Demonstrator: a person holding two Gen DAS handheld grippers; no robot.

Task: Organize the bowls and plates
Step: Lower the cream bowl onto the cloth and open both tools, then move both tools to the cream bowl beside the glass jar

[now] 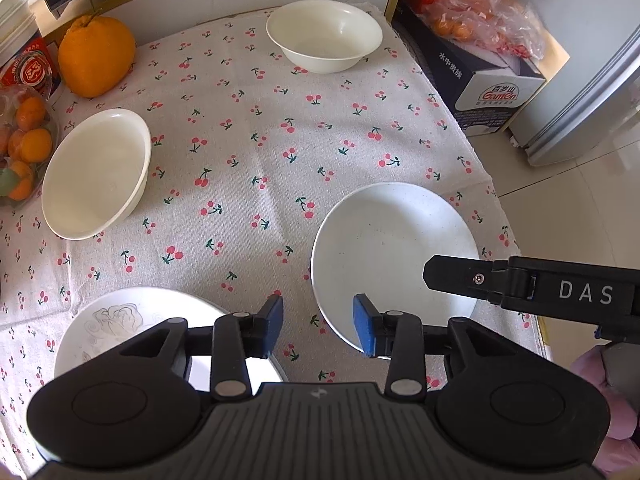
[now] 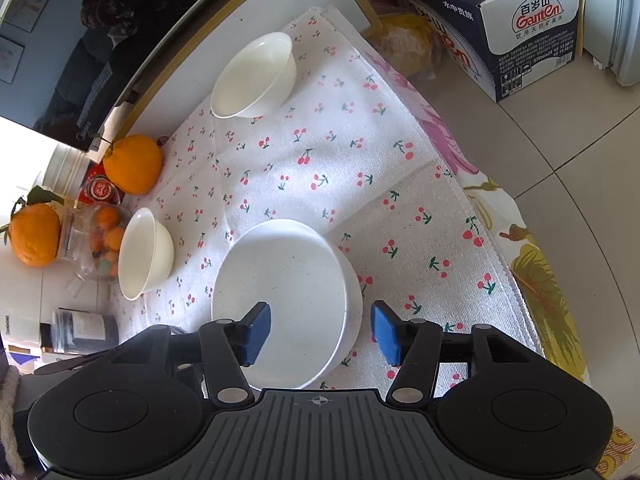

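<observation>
The right gripper (image 2: 320, 334) is hovering open, its jaws straddling the near rim of the plain plate (image 2: 280, 288), pads not pressing. The left gripper (image 1: 318, 326) is hanging open and empty over the cloth (image 1: 256, 168), between that plate and the patterned plate (image 1: 116, 328), so the right hand is sitting nearer.

Two bowls (image 1: 324, 36) behind two plates (image 1: 394, 256) (on tablecloth (image 1: 248, 168)).

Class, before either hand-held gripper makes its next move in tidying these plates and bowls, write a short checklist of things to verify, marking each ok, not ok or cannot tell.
1. Left hand-held gripper open, nothing between its pads: ok.
2. Right hand-held gripper open, astride the speckled plate rim without pressing it: ok.
3. Plates stacked: not ok; patterned plate lies apart.
4. Bowls nested: not ok; far bowl and near bowl stand separate.
5. Speckled plate flat on the cloth: cannot tell.
</observation>
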